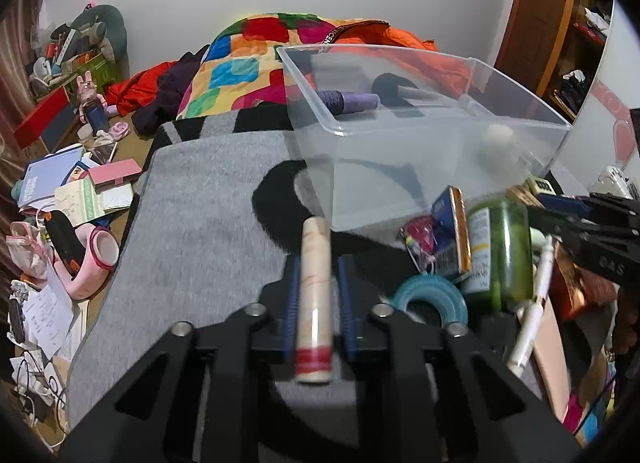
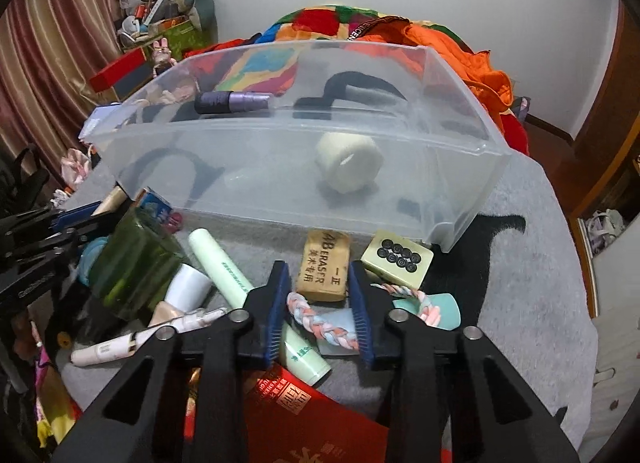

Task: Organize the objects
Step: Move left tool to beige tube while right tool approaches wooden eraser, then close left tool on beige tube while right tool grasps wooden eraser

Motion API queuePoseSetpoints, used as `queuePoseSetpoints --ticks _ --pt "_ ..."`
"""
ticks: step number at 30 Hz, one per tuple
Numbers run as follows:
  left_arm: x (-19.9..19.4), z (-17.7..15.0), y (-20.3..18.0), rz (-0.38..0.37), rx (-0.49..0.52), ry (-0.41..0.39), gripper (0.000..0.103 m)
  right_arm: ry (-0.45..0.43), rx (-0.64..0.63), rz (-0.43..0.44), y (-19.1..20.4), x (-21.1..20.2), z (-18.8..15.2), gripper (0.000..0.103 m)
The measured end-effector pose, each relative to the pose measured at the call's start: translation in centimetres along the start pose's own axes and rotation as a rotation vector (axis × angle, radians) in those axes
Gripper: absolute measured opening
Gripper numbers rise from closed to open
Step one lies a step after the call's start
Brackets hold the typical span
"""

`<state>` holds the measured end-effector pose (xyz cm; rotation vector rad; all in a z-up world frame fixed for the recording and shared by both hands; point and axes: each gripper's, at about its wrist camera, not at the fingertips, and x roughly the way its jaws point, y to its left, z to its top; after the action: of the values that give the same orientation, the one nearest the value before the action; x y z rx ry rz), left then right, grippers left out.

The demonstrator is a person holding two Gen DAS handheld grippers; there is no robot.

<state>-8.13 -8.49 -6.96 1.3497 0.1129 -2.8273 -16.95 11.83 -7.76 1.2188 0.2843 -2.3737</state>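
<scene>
Before the bin (image 1: 400, 143), my left gripper (image 1: 316, 263) clamps a tube (image 1: 315, 295) lengthwise, probably for dropping in; my right gripper (image 2: 320, 295) hangs open over the braid (image 2: 316, 321).

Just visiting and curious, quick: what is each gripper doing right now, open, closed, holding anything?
Left gripper: closed on a cream tube with a red band.
Right gripper: open, holding nothing, above a braided rope.

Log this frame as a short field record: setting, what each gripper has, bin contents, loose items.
setting: grey mat on a cluttered bed
left gripper: shut on cream tube
right gripper: open, over braided cord
clear bin: purple spool, white tape roll
loose beside bin: eraser, mahjong tile, green jar
</scene>
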Motion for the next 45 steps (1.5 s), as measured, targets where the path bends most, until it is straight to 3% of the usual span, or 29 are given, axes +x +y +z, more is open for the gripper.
queuePoseSetpoints --ticks 8,17,27,45 --pt "-1.8 -1.1 0.2 0.003 -0.019 -0.011 0.014 -0.039 0.021 0.033 0.1 -1.5 -0.7 0.023" --pt "-5.0 -0.4 -0.4 -0.007 -0.032 -0.083 0.014 -0.134 0.043 0.09 0.2 -5.4 -0.7 0.023" --pt "-7.2 2.9 -2.3 -0.048 -0.025 -0.182 0.014 -0.23 0.068 0.107 -0.5 -8.4 0.3 0.022" --pt "-5.4 9.1 -3.2 -0.061 -0.027 -0.203 0.014 -0.313 0.086 0.117 -1.5 -8.4 4.7 0.022"
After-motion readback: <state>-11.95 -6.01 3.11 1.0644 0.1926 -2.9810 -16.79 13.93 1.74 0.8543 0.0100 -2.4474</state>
